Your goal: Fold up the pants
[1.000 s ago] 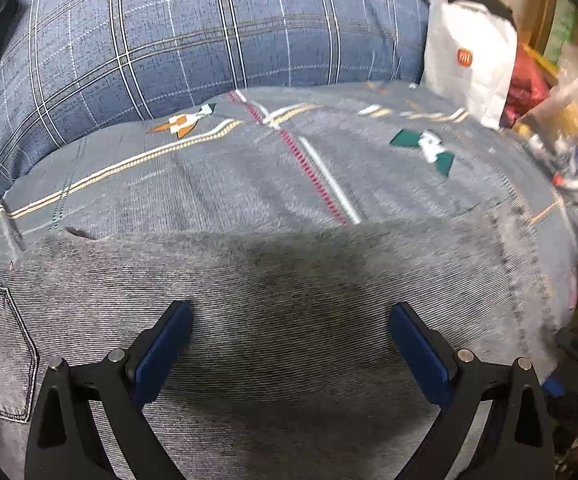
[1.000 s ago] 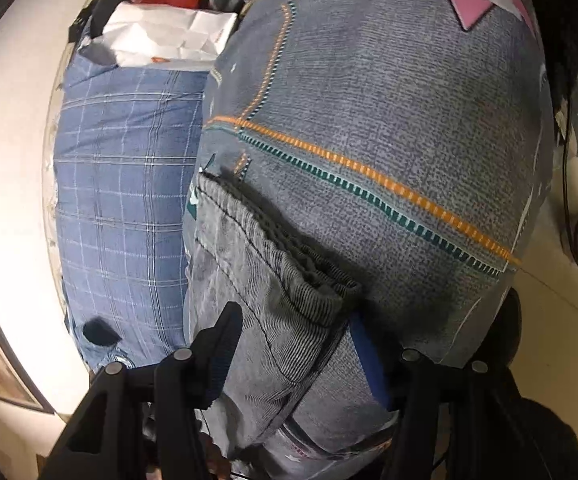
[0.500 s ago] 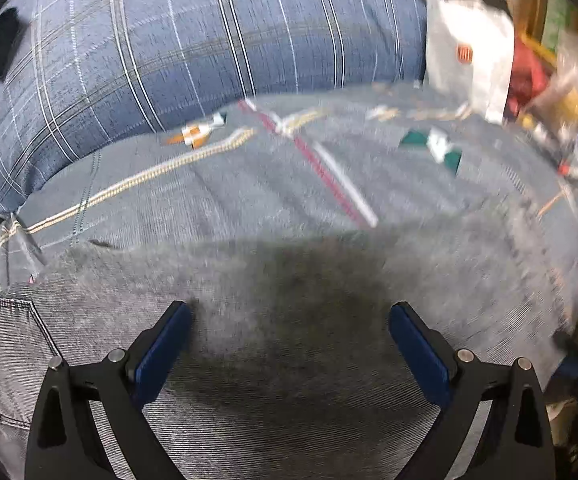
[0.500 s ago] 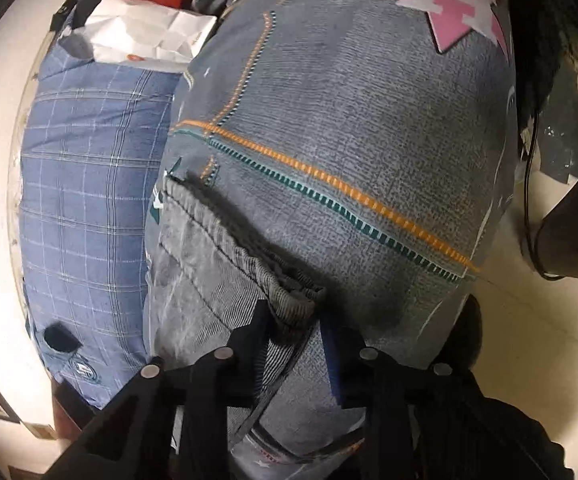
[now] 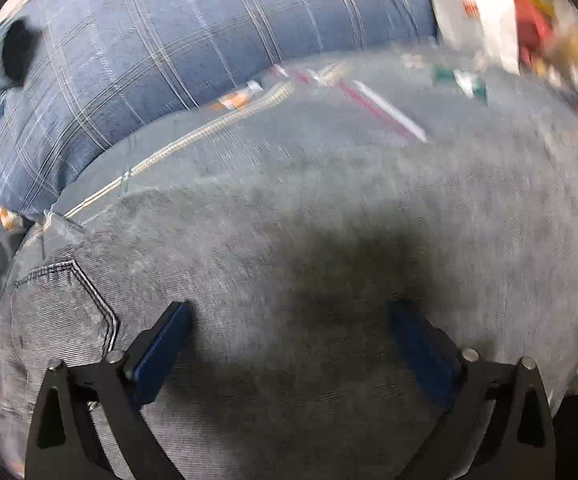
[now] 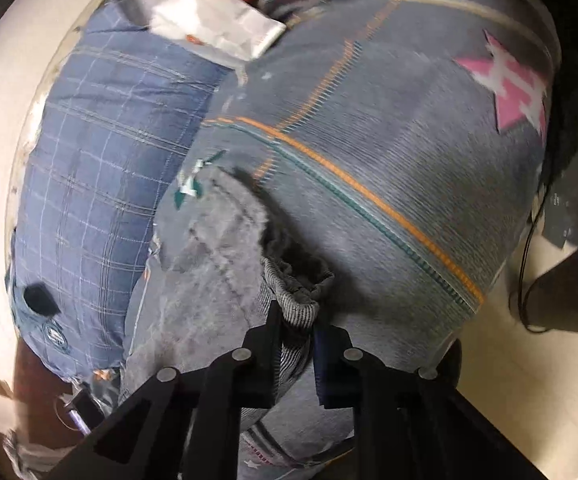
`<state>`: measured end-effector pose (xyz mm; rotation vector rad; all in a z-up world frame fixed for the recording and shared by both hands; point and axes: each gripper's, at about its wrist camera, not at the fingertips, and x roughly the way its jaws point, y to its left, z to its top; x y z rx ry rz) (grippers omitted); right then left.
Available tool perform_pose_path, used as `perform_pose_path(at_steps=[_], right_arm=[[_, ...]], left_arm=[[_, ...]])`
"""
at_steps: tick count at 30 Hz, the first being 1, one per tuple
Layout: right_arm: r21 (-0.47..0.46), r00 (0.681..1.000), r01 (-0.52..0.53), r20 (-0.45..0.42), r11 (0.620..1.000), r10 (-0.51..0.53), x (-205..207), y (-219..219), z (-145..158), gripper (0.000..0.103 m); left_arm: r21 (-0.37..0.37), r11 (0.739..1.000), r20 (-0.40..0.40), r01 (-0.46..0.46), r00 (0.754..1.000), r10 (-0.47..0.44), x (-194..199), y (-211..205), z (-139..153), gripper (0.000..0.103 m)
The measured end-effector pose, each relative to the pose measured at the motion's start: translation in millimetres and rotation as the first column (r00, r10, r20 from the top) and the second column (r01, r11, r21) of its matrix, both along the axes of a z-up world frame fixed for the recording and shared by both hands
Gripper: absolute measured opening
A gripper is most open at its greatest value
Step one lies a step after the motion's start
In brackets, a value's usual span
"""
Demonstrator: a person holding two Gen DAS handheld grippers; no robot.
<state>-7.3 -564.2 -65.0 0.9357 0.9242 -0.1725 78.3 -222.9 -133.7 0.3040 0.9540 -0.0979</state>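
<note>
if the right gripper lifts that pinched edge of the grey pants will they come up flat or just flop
Probably flop: the pants already bunch and fold where the right gripper pinches their ribbed edge. The spread cloth under the open left gripper would likely drag and trail. They look like thin woven fabric, so probably light.

One pair of grey pants (image 5: 289, 248) lies on one patterned bedspread (image 6: 409, 168). There is one blue plaid pillow (image 5: 169, 40) and one white paper bag (image 6: 213, 36). Two grippers show, each with two fingers: left gripper (image 5: 289, 336), right gripper (image 6: 297, 344).
</note>
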Motion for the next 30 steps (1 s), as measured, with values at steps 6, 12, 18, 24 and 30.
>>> perform_pose_path(at_steps=[6, 12, 18, 24, 30], right_arm=[[-0.144, 0.997, -0.056, 0.039, 0.988, 0.062, -0.4, 20.5, 42.0, 0.014], [-0.312, 0.976, -0.154, 0.098, 0.937, 0.194, 10.9, 75.1, 91.3, 0.013], [-0.526, 0.859, -0.349, 0.151, 0.776, 0.489, 23.1, 204.2, 140.9, 0.013], [-0.583, 0.672, -0.595, 0.018, 0.554, 0.74, 20.0, 338.5, 77.5, 0.013], [-0.501, 0.6, -0.707, -0.053, 0.499, 0.798, 19.8, 359.4, 9.6, 0.025]], left_arm=[[0.017, 0.999, -0.005, 0.027, 1.0, -0.027, -7.8, -8.0, 8.5, 0.089], [-0.028, 0.999, -0.02, 0.03, 0.999, -0.031, -2.3, 1.3, 4.2, 0.091], [-0.225, 0.972, -0.056, -0.07, 0.997, 0.059, -6.9, 62.8, 33.7, 0.074], [-0.294, 0.915, -0.015, -0.275, 0.959, 0.284, -29.4, 174.3, 57.7, 0.074], [-0.337, 0.858, -0.049, -0.387, 0.918, 0.394, -31.4, 226.3, 65.3, 0.074]])
